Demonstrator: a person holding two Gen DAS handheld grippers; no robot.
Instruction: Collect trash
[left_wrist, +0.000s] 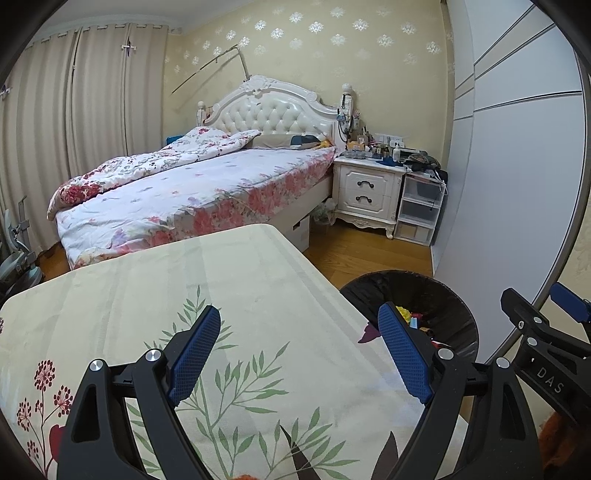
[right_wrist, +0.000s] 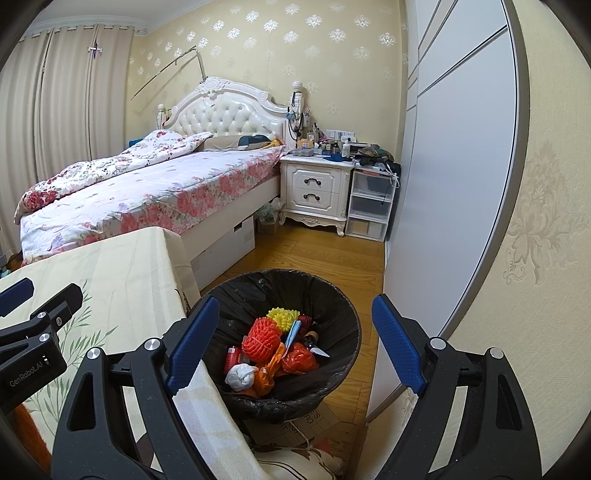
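Both grippers, left and right, gape wide, holding nothing. Trash sits inside bin, beside table. Table looks bare; scan it before finishing.

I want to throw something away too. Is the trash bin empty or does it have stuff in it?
Not empty. The trash bin holds an orange ball, a yellow ball and crumpled wrappers.
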